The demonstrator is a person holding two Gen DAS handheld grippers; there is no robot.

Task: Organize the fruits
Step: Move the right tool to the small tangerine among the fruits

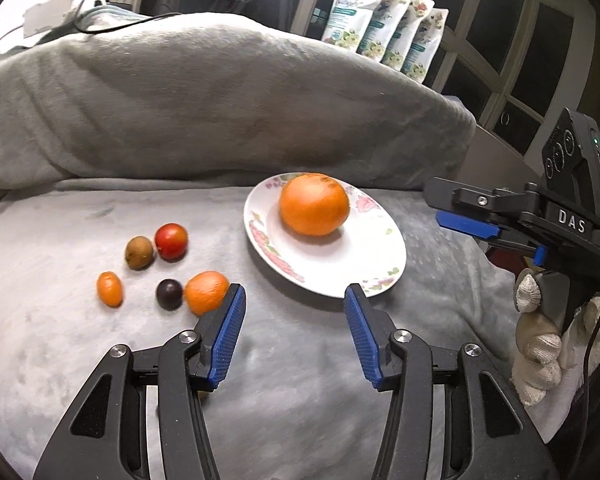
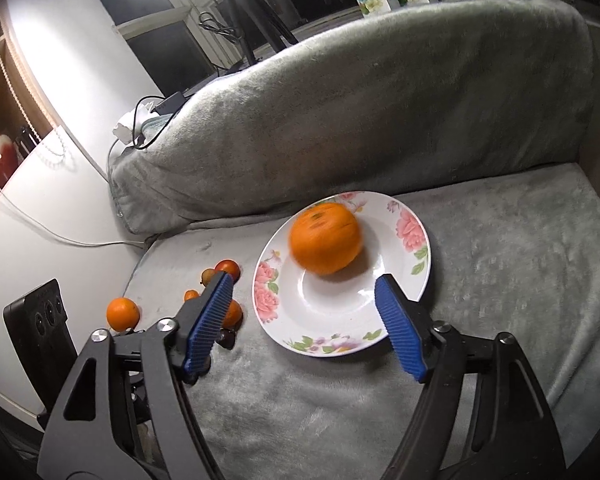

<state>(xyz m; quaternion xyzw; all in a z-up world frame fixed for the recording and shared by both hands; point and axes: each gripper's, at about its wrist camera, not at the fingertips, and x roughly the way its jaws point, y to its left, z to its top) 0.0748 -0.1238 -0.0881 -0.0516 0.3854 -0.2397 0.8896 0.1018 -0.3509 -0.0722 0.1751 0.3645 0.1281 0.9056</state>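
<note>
The orange [image 2: 325, 238] sits stem-end up on the plate [image 2: 404, 292]; 6 small fruits [image 1: 171, 241] lie left; both grippers [image 1: 295, 300] [image 2: 304, 294] gape empty.

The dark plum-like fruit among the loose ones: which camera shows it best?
The left wrist view: the dark fruit lies fully in sight between the small oval orange fruit and a tangerine. In the right wrist view it is mostly hidden behind that gripper's near finger.
</note>
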